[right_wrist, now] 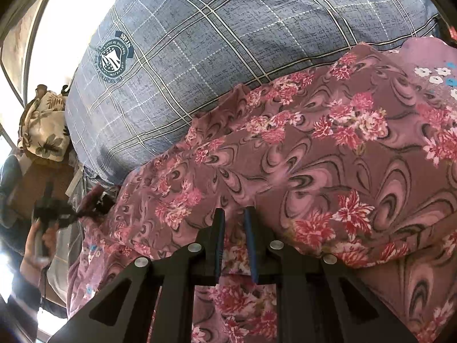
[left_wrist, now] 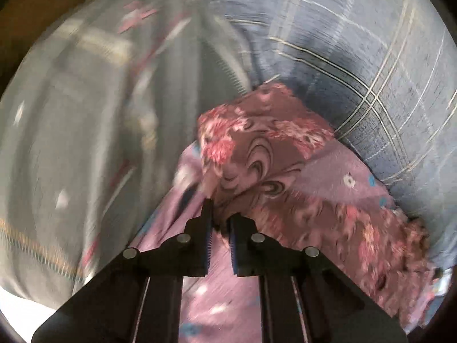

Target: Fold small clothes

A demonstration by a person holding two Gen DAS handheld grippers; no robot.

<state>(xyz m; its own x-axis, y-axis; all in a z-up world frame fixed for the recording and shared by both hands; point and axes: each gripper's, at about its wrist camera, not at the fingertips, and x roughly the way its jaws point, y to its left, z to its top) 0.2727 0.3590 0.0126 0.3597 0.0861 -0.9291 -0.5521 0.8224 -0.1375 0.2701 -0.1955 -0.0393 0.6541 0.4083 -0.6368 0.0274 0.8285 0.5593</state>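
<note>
- The left claw (left_wrist: 220, 217) is clenched on an edge of the maroon floral garment (left_wrist: 257, 148), which rises in a bunched fold just beyond its tips. The left wrist view is blurred, so the exact bite is not sharp.
- The right claw (right_wrist: 234, 218) has its jaws close together, with the same maroon floral garment (right_wrist: 328, 148) between the blue pads (right_wrist: 252, 245); it grasps the cloth.
- The garment lies spread over a pale purple cloth with small white and blue flowers (right_wrist: 434, 71), which shows at its far right corner and at its left edge.
- Behind the garment stands a big blue-grey checked pillow with a dark round crest (right_wrist: 200, 57), touching the garment along its far edge.
- In the left wrist view, a grey sheet with pink marks (left_wrist: 71, 143) covers the left side, beside the pale purple cloth (left_wrist: 340, 171).
- At the left edge of the right wrist view, a person's hand (right_wrist: 42, 237) holds the other black tool, and a cream bundle with a dark leaf print (right_wrist: 45, 125) sits above it.
</note>
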